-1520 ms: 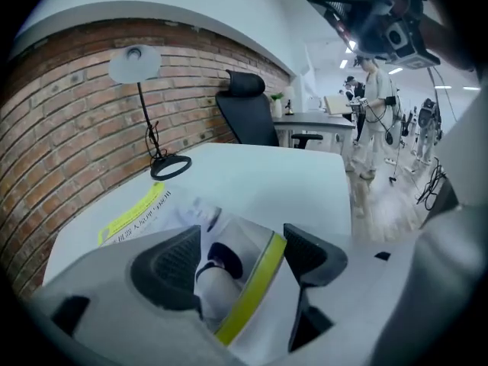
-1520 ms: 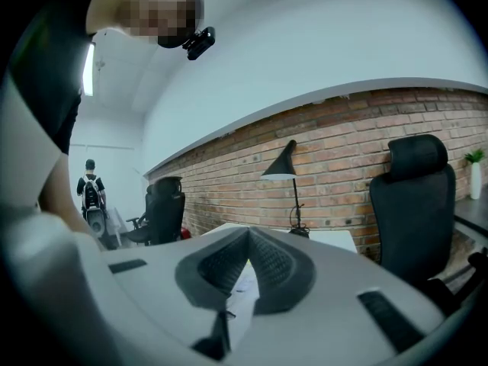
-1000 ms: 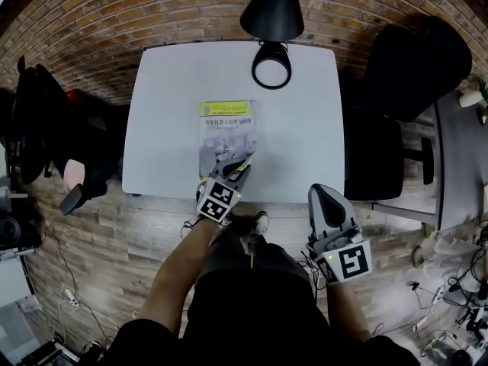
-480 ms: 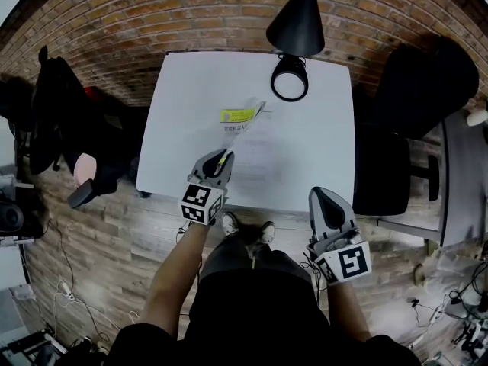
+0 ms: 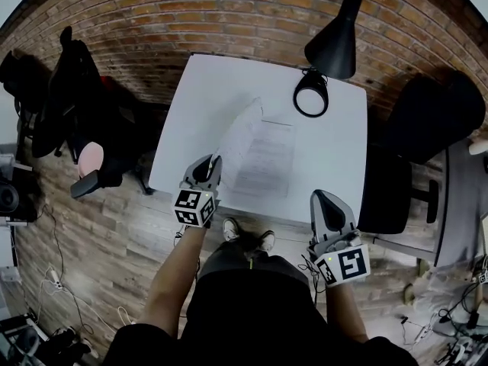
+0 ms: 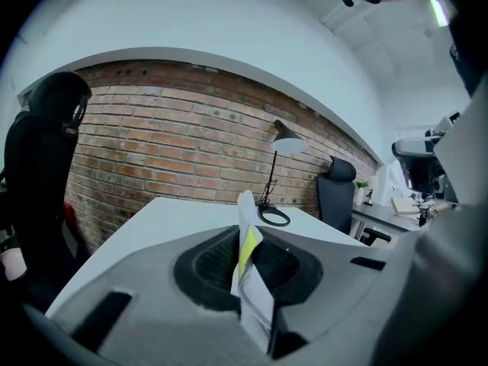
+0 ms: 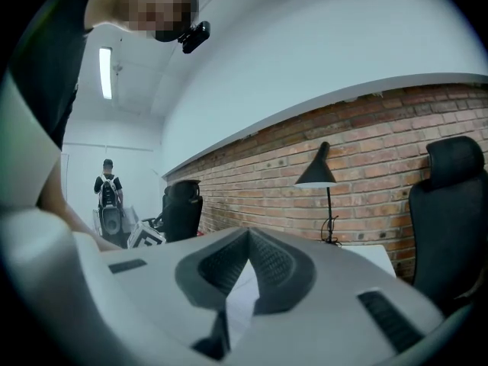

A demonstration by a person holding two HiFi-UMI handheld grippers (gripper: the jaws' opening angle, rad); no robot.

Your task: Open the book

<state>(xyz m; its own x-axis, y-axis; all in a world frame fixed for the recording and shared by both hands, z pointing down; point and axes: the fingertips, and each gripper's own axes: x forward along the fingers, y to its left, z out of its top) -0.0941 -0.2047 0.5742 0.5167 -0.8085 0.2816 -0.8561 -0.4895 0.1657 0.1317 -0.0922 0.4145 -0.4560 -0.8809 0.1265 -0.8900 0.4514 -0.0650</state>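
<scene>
A brick wall (image 5: 191, 14) runs along the far side and a wooden floor (image 5: 99, 250) lies on the near side, with a white table (image 5: 191, 128) set against the wall between them. A black office chair (image 5: 435, 113) stands to the right of the table, and another dark chair (image 5: 69, 90) hung with dark cloth stands to its left. A black desk lamp (image 5: 335, 44) sits at the table's far right corner, its ring-shaped base (image 5: 311, 103) resting on the top. The book (image 5: 267, 158) lies open near the middle of the table, a printed white page facing up, while its front cover (image 5: 238, 132) stands up at a steep slant along the book's left side. The left gripper (image 5: 207, 165) is at the near edge of the table, left of the book, its jaws pinched nearly together on the near lower corner of that cover. In the left gripper view the thin sheet, white with a yellow strip, rises on edge from between the dark ribbed pads (image 6: 213, 261). The right gripper (image 5: 324, 200) hangs off the table's near right edge, over the floor and well apart from the book. In the right gripper view its jaws meet at the tips, with nothing between them.
</scene>
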